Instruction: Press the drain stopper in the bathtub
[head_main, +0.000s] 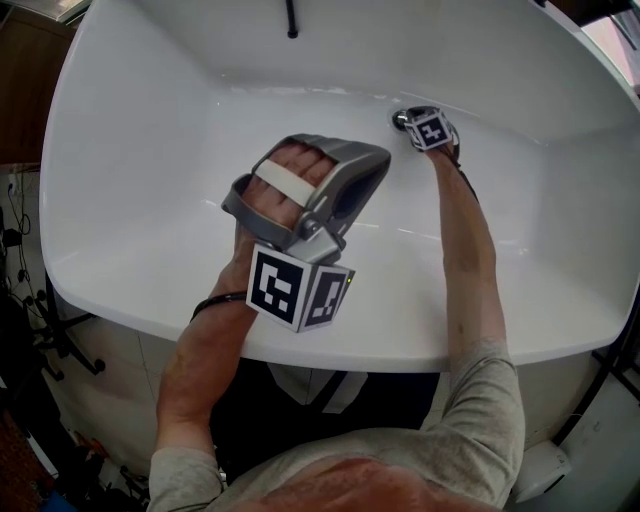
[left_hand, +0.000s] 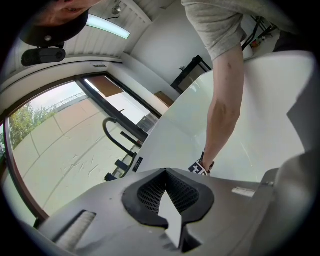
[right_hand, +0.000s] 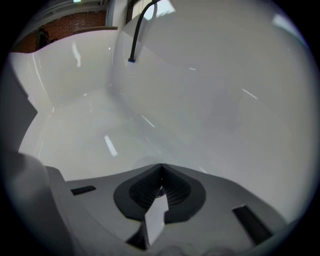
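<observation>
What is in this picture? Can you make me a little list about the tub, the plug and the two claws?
place: white bathtub, seen from above
drain stopper: shiny, low on the tub's far side
right claw: shut, nothing in it, tip down at the drain stopper; touching or not, can't tell
left claw: shut, nothing in it, held up over the tub, away from the stopper
black spout: at the tub's far rim

The head view looks steeply down into the bathtub (head_main: 130, 120). The left gripper view faces across it toward a window (left_hand: 50, 140); the right gripper view sits low inside. All three show the black spout (head_main: 291, 18)
</observation>
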